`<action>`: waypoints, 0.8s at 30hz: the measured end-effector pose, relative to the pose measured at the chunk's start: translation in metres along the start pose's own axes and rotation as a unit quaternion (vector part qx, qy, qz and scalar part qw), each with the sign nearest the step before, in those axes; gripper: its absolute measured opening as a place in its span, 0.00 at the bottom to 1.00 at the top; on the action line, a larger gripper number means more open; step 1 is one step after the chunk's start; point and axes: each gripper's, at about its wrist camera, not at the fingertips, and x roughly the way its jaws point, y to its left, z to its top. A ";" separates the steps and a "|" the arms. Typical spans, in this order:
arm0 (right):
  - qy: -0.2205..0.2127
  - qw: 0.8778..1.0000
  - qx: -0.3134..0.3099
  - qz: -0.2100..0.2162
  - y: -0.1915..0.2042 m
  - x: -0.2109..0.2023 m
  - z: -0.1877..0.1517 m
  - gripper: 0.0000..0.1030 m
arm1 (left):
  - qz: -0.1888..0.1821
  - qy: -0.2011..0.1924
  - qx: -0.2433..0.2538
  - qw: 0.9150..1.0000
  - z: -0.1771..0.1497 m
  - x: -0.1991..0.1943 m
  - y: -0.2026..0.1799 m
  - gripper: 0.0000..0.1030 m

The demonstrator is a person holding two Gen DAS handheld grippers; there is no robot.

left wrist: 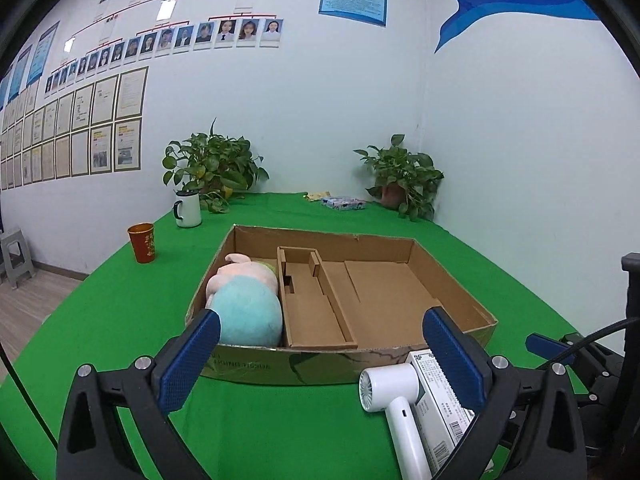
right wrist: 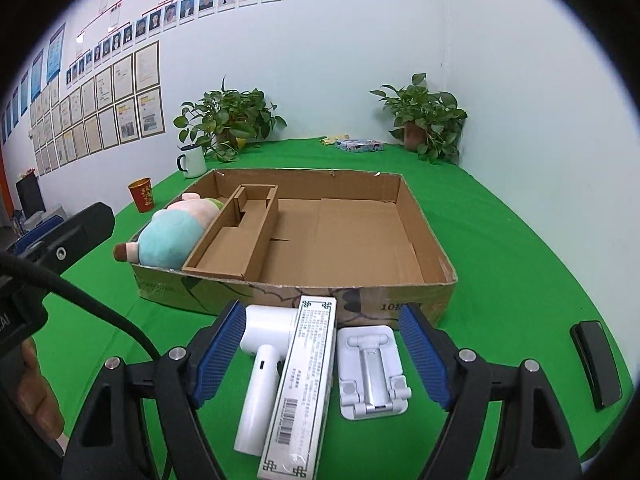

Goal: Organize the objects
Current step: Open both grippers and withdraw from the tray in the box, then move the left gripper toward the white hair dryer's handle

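Note:
A shallow cardboard box [left wrist: 452,280] [right wrist: 424,224] with a divider insert sits on the green table. A plush toy [left wrist: 244,304] [right wrist: 172,232] lies in its left compartment. In front of the box lie a white hair dryer [left wrist: 396,404] [right wrist: 260,368], a long white carton [left wrist: 440,392] [right wrist: 304,388] and a white folding phone stand [right wrist: 372,372]. My left gripper [left wrist: 320,360] is open and empty, in front of the box. My right gripper [right wrist: 320,356] is open and empty, above the dryer, carton and stand.
A red cup [left wrist: 142,242] [right wrist: 142,194] and a white mug [left wrist: 187,209] [right wrist: 192,162] stand at the left. Two potted plants [left wrist: 212,164] [left wrist: 404,176] and a small packet [left wrist: 344,202] are at the back. A black object [right wrist: 596,364] lies at the table's right edge.

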 end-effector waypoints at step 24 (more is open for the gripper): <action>-0.003 0.967 -0.055 0.249 0.034 -0.016 -0.045 0.76 | -0.064 0.104 -0.032 0.992 -0.017 0.066 0.049 0.98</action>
